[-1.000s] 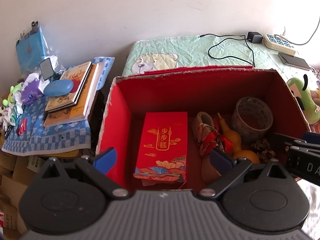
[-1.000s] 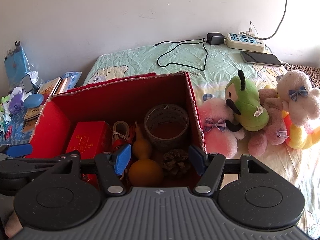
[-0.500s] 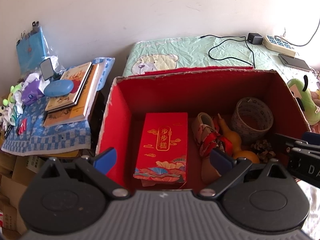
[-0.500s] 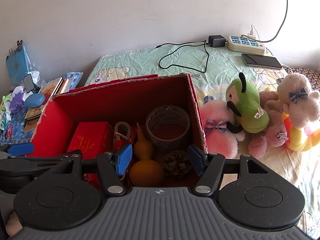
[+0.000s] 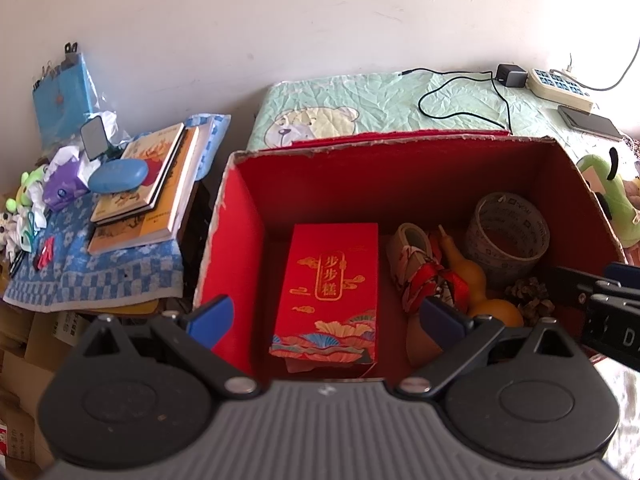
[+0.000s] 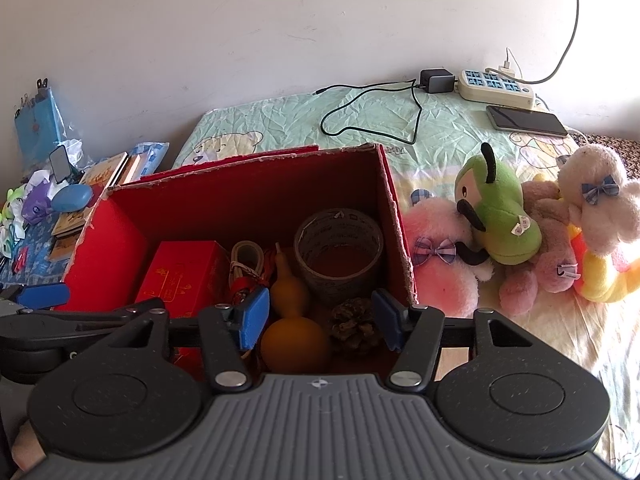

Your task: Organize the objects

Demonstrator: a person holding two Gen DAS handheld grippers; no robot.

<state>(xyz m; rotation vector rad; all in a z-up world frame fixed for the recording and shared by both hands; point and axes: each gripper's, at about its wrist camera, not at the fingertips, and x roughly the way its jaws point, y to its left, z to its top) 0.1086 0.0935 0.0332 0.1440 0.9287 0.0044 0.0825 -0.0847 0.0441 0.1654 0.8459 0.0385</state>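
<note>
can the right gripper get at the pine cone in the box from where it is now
Probably yes: the right gripper is open, empty, just above the pine cone. The gourd crowds one side.

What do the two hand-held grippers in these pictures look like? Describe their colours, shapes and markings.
Each hand-held gripper, left and right, has a grey ribbed body, two round black housings, black angular linkage arms with silver pivot pins, and blue finger pads. White lettering marks the right one's side.

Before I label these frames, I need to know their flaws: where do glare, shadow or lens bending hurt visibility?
Left wrist view: sunlight washes out the bedding at lower right; the red cardboard box has shaded inner walls; edges bow, corners vignette. Right wrist view: the orange gourd and brown pinecone sit in shadow; the plush toys are brightly sunlit.
</note>
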